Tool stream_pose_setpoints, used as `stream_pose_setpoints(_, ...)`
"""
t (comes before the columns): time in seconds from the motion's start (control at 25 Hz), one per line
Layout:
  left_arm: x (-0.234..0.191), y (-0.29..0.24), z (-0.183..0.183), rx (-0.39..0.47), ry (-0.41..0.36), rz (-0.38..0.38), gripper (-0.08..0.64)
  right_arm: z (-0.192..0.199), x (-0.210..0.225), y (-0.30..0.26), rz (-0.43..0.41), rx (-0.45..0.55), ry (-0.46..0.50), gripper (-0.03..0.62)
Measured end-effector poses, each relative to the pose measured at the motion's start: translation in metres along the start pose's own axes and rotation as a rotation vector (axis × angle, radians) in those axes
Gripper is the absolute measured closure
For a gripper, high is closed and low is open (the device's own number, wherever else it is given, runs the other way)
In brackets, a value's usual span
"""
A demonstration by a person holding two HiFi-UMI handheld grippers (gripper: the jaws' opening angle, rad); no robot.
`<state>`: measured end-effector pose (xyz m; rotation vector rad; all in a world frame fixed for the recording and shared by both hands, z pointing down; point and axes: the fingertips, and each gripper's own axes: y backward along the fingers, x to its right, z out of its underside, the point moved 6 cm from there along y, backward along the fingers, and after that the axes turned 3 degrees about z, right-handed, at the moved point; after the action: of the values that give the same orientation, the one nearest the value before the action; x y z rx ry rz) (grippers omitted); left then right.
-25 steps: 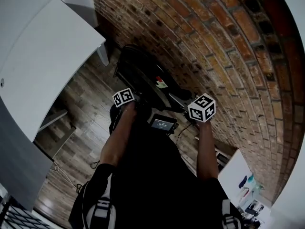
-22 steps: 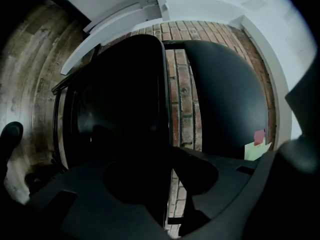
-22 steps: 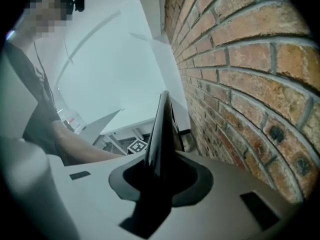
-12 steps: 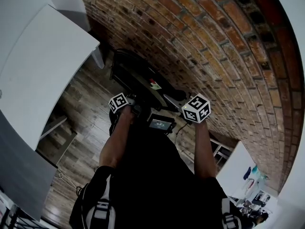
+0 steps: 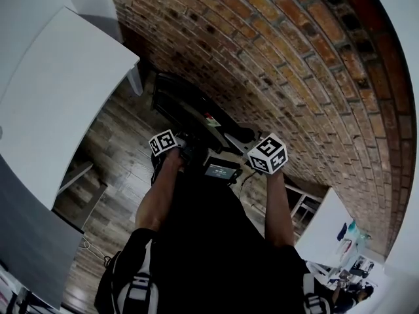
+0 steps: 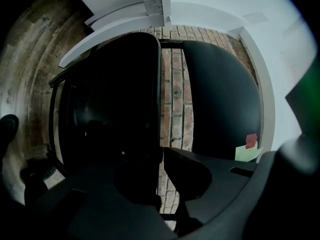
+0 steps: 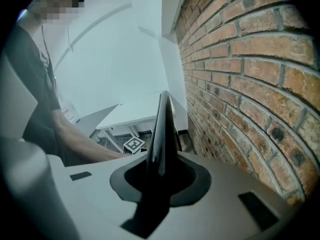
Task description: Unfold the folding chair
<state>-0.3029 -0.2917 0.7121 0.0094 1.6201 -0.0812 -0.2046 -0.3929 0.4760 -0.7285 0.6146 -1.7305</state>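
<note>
The black folding chair (image 5: 196, 113) leans folded against the brick wall. In the left gripper view its seat panel (image 6: 110, 109) fills the left and its rounded backrest (image 6: 220, 94), bearing a small sticker, the right. My left gripper (image 6: 161, 151) has just been closing, and its jaws nearly meet on the seat's inner edge. My right gripper (image 7: 159, 171) has also been closing and pinches a thin black chair panel (image 7: 162, 129) seen edge-on. In the head view the left gripper (image 5: 163, 142) and right gripper (image 5: 267, 154) show by their marker cubes at the chair's near side.
The brick wall (image 5: 281, 64) runs close behind the chair. A white table (image 5: 59, 90) stands to the left over wooden floor (image 5: 111, 149). A small screen device (image 5: 221, 170) sits between my arms. White furniture (image 5: 327, 234) is at the lower right.
Both marker cubes have shifted slightly down and left in the head view, staying at the chair. The chair still leans folded on the wall.
</note>
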Motion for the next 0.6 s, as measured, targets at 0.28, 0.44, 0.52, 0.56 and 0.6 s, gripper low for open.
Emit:
stream_pose_setpoints(0.28,-0.001,0.016,0.006,-0.043,0.026,0.05,0.509,0.007,-0.027,0.005,0.067,0.008,-0.08,0.517)
stream_pose_setpoints(0.44,0.005,0.024,0.01,-0.1,0.027,0.097,0.509,0.015,-0.046,0.017,0.149,0.049,-0.207,0.517)
stream_pose_setpoints(0.52,0.009,0.024,0.017,-0.131,0.038,0.121,0.509,0.022,-0.052,0.027,0.186,0.064,-0.273,0.517)
stream_pose_setpoints(0.56,0.011,0.025,0.022,-0.146,0.044,0.132,0.509,0.026,-0.056,0.032,0.202,0.069,-0.303,0.517)
stream_pose_setpoints(0.6,0.012,0.026,0.027,-0.161,0.047,0.139,0.509,0.031,-0.059,0.037,0.216,0.074,-0.333,0.517)
